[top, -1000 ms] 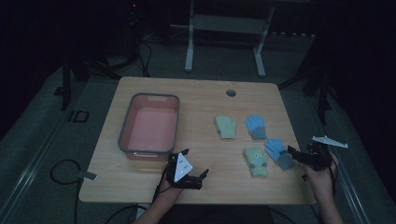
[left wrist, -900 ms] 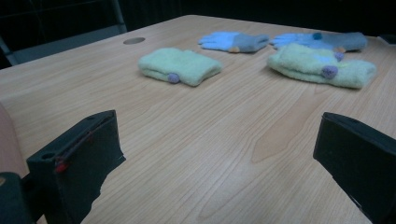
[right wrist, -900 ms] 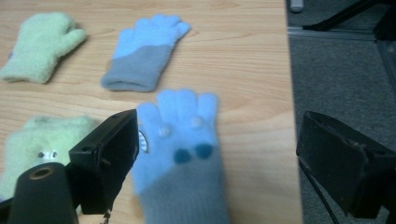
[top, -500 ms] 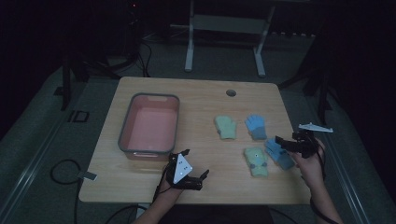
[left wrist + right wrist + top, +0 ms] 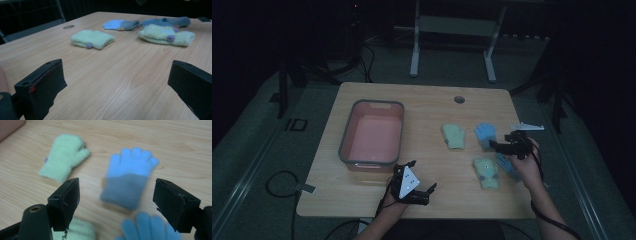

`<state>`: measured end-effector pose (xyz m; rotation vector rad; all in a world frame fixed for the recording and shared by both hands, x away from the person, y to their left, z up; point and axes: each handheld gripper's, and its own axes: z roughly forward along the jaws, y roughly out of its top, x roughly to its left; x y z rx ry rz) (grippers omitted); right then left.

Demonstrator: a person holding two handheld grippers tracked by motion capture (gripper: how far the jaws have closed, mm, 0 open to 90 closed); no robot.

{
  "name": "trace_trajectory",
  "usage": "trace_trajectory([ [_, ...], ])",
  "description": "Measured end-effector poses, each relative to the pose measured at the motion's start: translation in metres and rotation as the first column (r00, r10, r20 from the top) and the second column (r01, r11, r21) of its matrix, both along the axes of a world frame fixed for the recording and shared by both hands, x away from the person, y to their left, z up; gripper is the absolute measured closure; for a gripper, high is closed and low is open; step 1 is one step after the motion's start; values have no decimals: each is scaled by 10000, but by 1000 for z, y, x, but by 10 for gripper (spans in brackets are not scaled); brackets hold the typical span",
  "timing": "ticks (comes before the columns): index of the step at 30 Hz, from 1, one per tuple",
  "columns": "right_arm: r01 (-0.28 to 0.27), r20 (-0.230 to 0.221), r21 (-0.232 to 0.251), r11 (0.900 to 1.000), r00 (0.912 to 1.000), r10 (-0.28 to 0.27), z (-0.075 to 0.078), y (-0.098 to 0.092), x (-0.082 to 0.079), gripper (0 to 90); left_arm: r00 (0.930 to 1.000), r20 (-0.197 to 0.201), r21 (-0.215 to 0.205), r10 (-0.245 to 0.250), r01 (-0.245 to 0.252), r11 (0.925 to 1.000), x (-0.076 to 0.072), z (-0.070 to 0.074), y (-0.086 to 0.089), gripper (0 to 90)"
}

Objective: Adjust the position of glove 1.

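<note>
The right claw (image 5: 498,146) hangs over the far blue glove (image 5: 485,134), its jaws wide apart and gripping nothing; they have just been closing a little, with only air between them. In the right gripper view the same blue glove (image 5: 130,176) lies flat on the wood between and beyond the jaws, fingers pointing away, untouched. The left claw (image 5: 424,189) rests low near the front edge of the tabletop (image 5: 427,107), released and empty, its two black jaws standing far apart in the left gripper view.

The tabletop is pale wood with a round cable hole (image 5: 459,99) near its far edge. A grey tub with a pink inside (image 5: 373,134) sits on its left half. Beside the blue glove lies a pale green mitten (image 5: 454,135); a second green mitten (image 5: 486,172) lies nearer the person, and a second blue glove (image 5: 508,165) is partly covered by the right hand (image 5: 526,162). The room around is dark, with grey carpet and a metal frame (image 5: 452,37) behind.

The right gripper view is blurred.
</note>
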<state>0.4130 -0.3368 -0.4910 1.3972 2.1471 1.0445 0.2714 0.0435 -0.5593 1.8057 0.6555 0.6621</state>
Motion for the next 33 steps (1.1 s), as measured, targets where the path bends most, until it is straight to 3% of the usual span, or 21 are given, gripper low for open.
trace_trajectory([
  [4,-276,4,-122,9995,9996,276,2,11,10,234,9999,-118,-206,36,-38,9998,1,0,2,8],
  [10,-476,94,-148,9988,9988,477,7,24,21,255,10000,-36,-121,8,-8,9999,0,0,1,8],
  [15,-1041,56,-326,9940,9945,1044,9,48,33,284,10000,-66,-129,-5,4,9999,1,0,1,8],
  [21,-1337,43,-439,9900,9910,1340,11,66,41,309,10000,-20,-80,-37,37,10000,0,0,1,8],
  [28,-1981,-140,-296,9797,9801,1978,9,85,50,322,10000,26,-64,-60,61,10000,0,0,1,8],
  [33,-2364,-161,-214,9714,9716,2361,2,100,57,429,10000,51,-55,-84,84,9999,0,0,1,8],
])
